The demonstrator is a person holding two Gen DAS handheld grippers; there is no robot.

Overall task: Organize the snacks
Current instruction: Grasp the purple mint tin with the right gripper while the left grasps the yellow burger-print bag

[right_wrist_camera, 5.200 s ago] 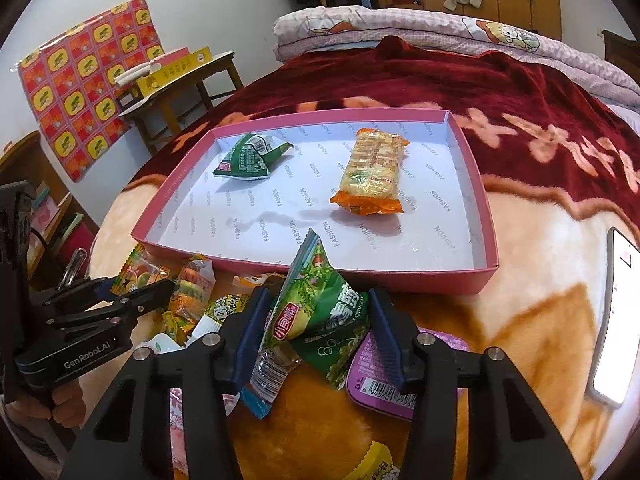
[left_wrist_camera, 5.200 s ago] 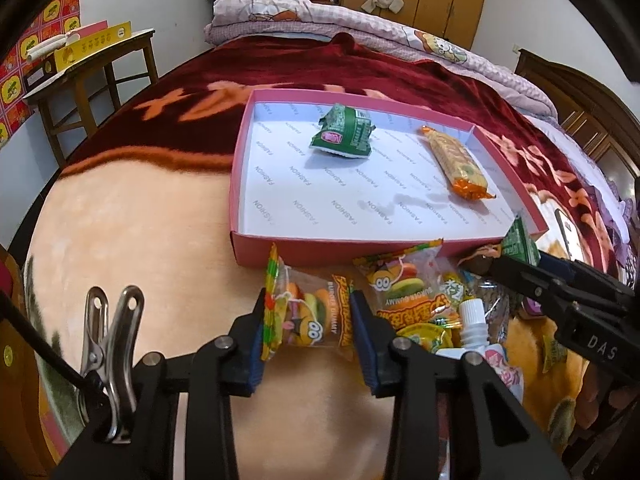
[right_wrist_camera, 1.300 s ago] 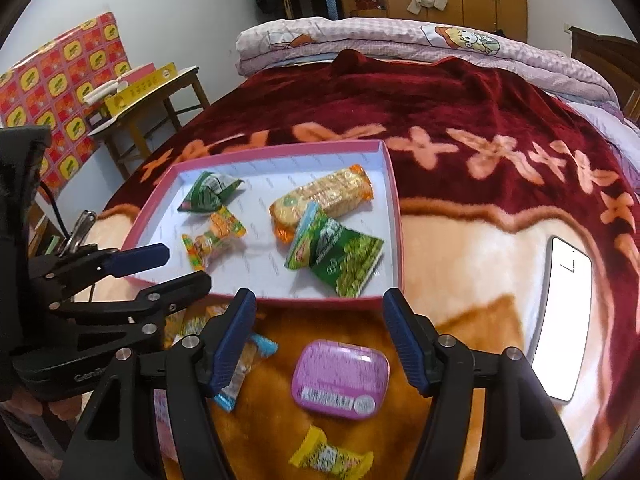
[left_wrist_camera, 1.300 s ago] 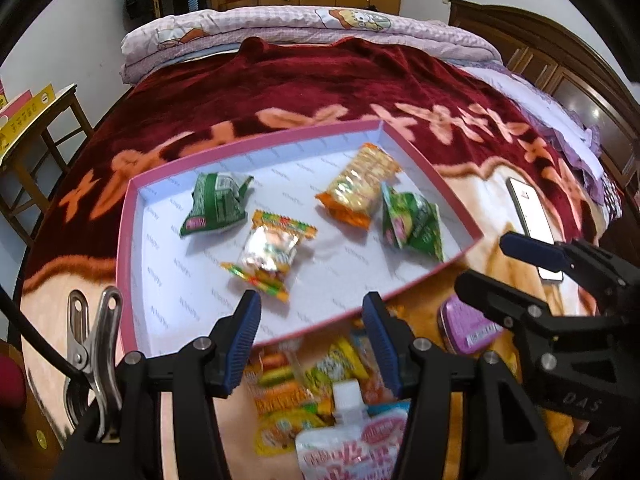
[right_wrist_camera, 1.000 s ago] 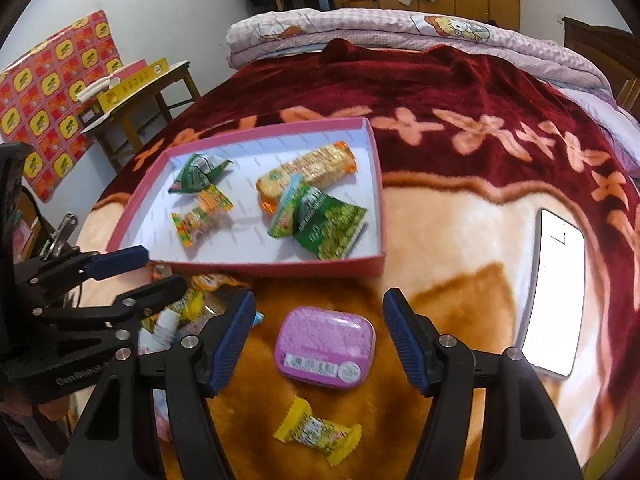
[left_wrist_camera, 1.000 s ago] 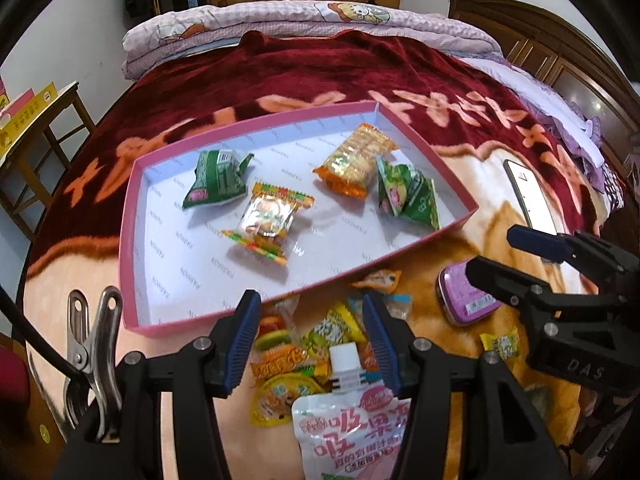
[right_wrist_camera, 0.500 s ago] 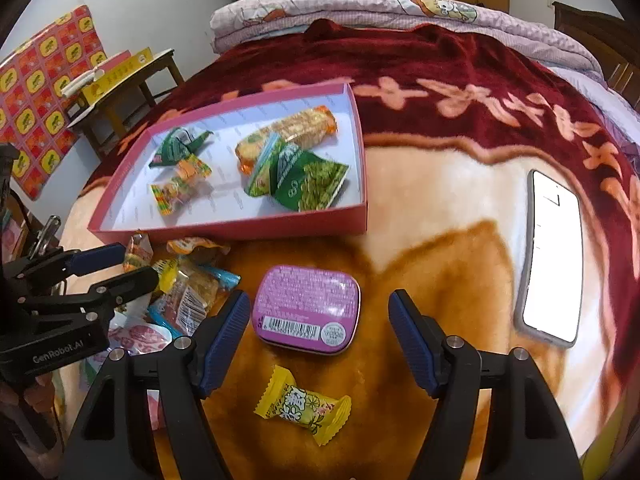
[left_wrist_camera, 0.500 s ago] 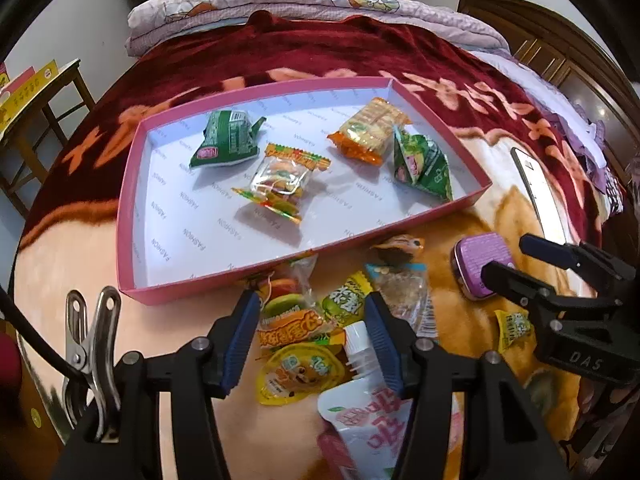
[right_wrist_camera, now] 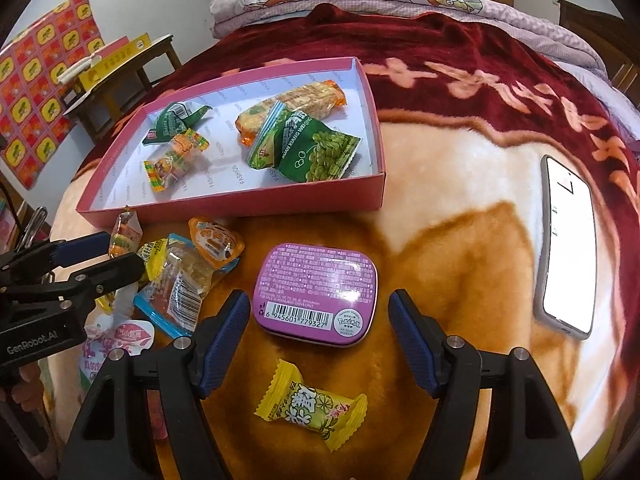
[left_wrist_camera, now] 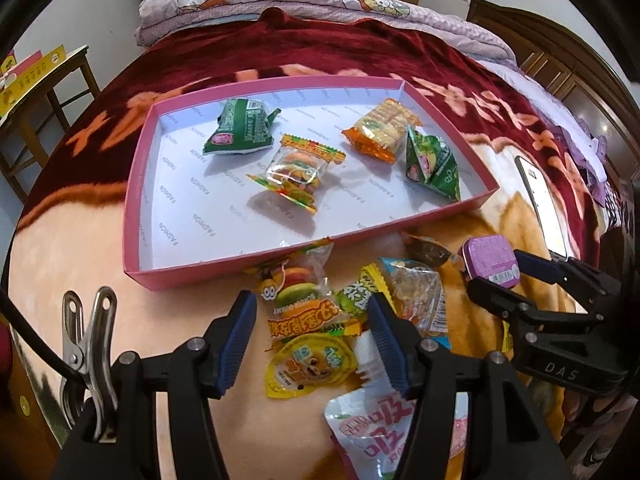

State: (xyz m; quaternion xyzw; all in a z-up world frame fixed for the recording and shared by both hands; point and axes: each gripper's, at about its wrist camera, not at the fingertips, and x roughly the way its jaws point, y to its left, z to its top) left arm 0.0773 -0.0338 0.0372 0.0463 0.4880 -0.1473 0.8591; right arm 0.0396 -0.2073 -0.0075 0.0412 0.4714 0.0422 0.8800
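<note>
I am partway through filling the pink tray point(left_wrist_camera: 136, 184): four packets lie in it, while the loose snacks remain on the bed's blanket point(right_wrist_camera: 460, 208) just in front of its near wall. My left tool point(left_wrist_camera: 312, 316) hangs over the gummy burger packet point(left_wrist_camera: 298, 292), jaws apart and just opened wider, pressing on nothing. My right tool point(right_wrist_camera: 318, 318) stands wide on either side of the purple tin point(right_wrist_camera: 316, 294), not touching it. Next I judge each tool must sink and close on its item, then carry it over the tray wall. The plush blanket is soft, so the tin may tilt. A phone point(right_wrist_camera: 568, 244) lies to the right; a wooden stool point(left_wrist_camera: 44, 92) and wardrobes stand behind.
</note>
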